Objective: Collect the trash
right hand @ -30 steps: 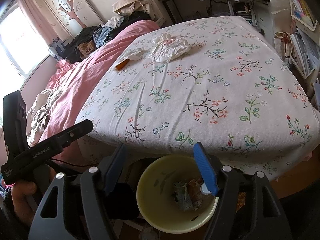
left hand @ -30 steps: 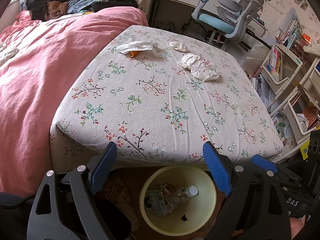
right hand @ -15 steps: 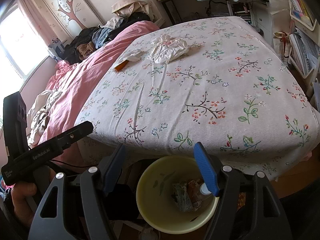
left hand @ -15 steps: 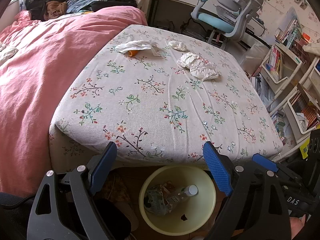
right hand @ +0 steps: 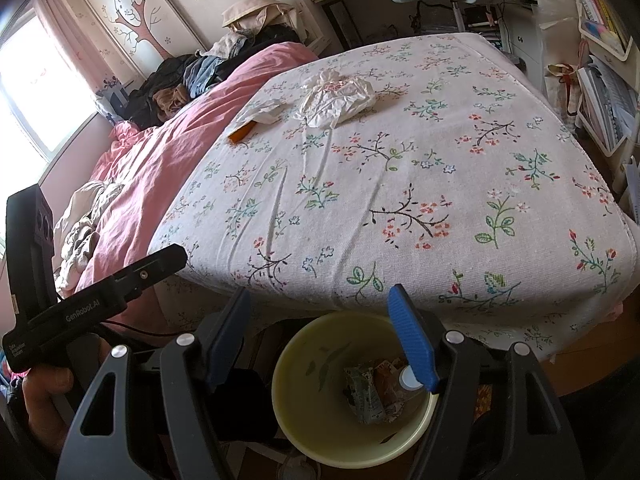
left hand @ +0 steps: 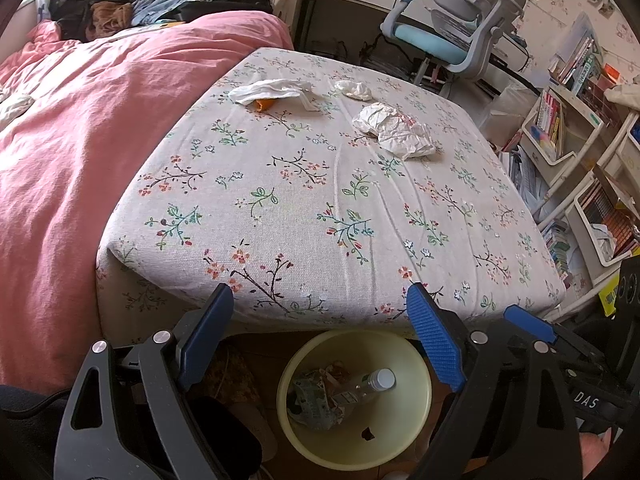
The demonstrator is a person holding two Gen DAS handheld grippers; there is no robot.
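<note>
- two claws hover over the foot of the bed point(left hand: 320, 200), both tilted down toward the yellow bin point(left hand: 400, 444) on the floor just below the mattress edge.
- left claw point(left hand: 320, 340): jaws wide apart, nothing between them.
- right claw point(right hand: 320, 336): jaws also apart and empty, the bin's rim showing in the gap.
- inside the bin, a clear bottle with a white cap point(left hand: 378, 382) lies against some crumpled wrappers point(left hand: 316, 400).
- up on the floral sheet, well away from both claws, the trash waits: a big crumpled paper point(left hand: 396, 128), a small white wad point(left hand: 354, 89) beyond it, and a flat tissue point(left hand: 272, 90) lying over an orange scrap point(left hand: 265, 103).
- pink duvet point(left hand: 80, 140) covers the bed's other half.
</note>
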